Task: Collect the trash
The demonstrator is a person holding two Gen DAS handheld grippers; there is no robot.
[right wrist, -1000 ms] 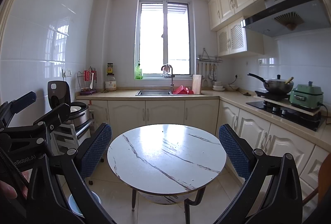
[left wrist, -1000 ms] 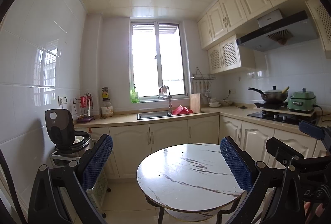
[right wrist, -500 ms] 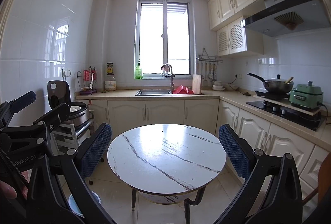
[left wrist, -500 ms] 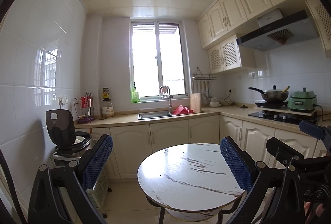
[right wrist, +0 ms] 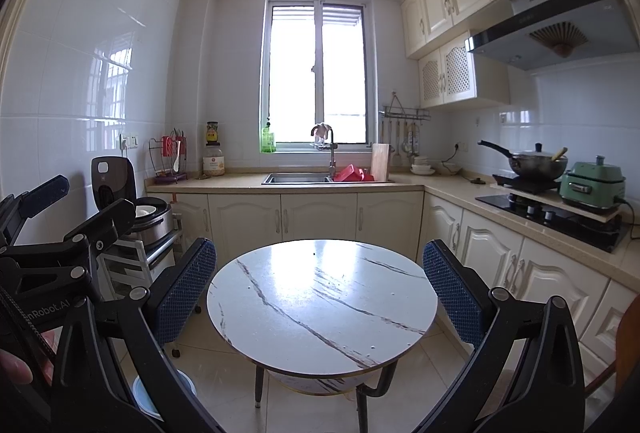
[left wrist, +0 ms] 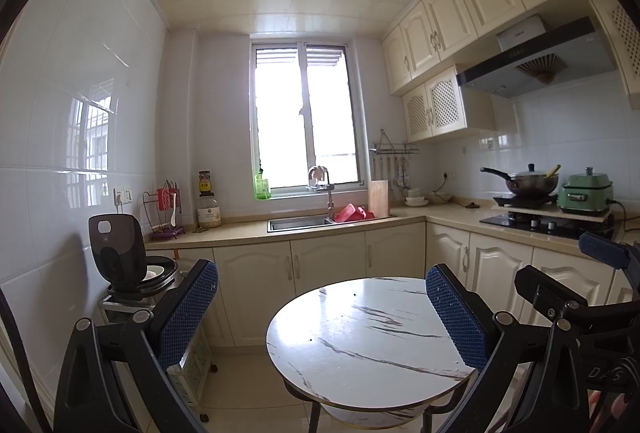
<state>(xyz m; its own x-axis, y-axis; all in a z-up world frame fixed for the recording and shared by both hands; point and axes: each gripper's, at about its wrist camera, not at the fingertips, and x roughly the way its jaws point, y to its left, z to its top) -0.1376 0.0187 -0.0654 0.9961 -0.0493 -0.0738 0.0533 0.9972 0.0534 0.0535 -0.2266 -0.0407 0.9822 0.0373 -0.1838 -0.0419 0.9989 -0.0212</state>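
- Almost nothing is changing: compared with a second ago, the left claw is drifting only a touch, so the round table is sitting slightly further right in its view, while the right claw's view is staying the same.
- The left claw is hanging spread wide, its blue pads framing the table with nothing between them.
- The right claw is also spread and holding nothing, its pads either side of the tabletop.
- No trash is showing anywhere; the marble top is looking bare apart from tiny dark specks too small to identify.
- A pale blue round container is peeking out on the floor beside the table legs in the right view, possibly a bin, though it is mostly hidden.
- Judging from this, the task is looking either not yet started or paused; both claws are idling, and the next move probably calls for looking elsewhere for something to pick up.
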